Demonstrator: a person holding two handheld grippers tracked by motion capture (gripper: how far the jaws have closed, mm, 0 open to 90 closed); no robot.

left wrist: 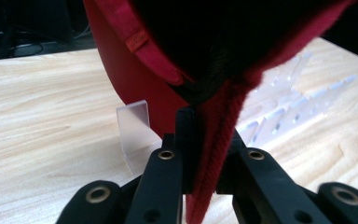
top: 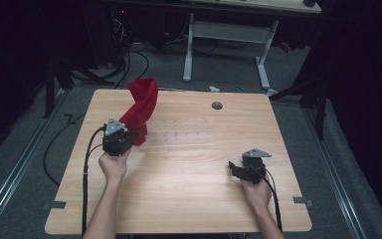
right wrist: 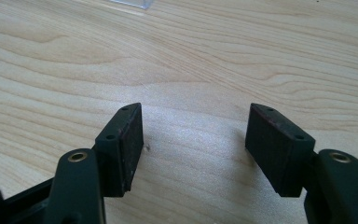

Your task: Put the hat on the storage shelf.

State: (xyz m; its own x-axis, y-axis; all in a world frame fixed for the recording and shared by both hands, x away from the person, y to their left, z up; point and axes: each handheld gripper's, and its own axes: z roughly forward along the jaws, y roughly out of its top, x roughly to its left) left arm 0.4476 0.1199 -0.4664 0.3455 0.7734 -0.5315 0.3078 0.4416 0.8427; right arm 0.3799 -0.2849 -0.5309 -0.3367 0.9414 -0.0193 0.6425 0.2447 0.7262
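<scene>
Left gripper (top: 129,135) holds the red cap (top: 142,107) lifted off the bench (top: 189,189), over its rear-left part. Jaws narrow, pinched on an edge of the fabric; in the left gripper view the red edge (left wrist: 214,154) runs straight down between them. Right gripper (top: 236,168) rests low over the front-right of the bench, well apart from the cap. Its jaws stand wide with nothing between them, bare wood under the pads (right wrist: 127,144).

Risks, as we judge them:
- The hold is on a thin edge alone. The cap hangs twisted and most of it sits above the pinch, so a quick swing could pull the fabric out.
- A clear plastic rack (top: 186,130) lies on the bench just beside the cap. It is nearly invisible from above, so a lowered cap or gripper could knock or drag it.
- If the right gripper is meant to take a second hold, it has a long reach. A slack, swaying cap would make that grasp easy to miss.

View differences:
- High view gives the layout: both hands, cap position, spacing between grippers.
- Left gripper view shows the pinch itself, the cap's dark inside (left wrist: 223,42), a small tag (left wrist: 136,41) on the band, and an upright clear tab (left wrist: 134,122) of the rack, none legible from above.
- Right gripper view confirms the empty wide jaws and catches a clear corner (right wrist: 130,3) at the top edge.
</scene>
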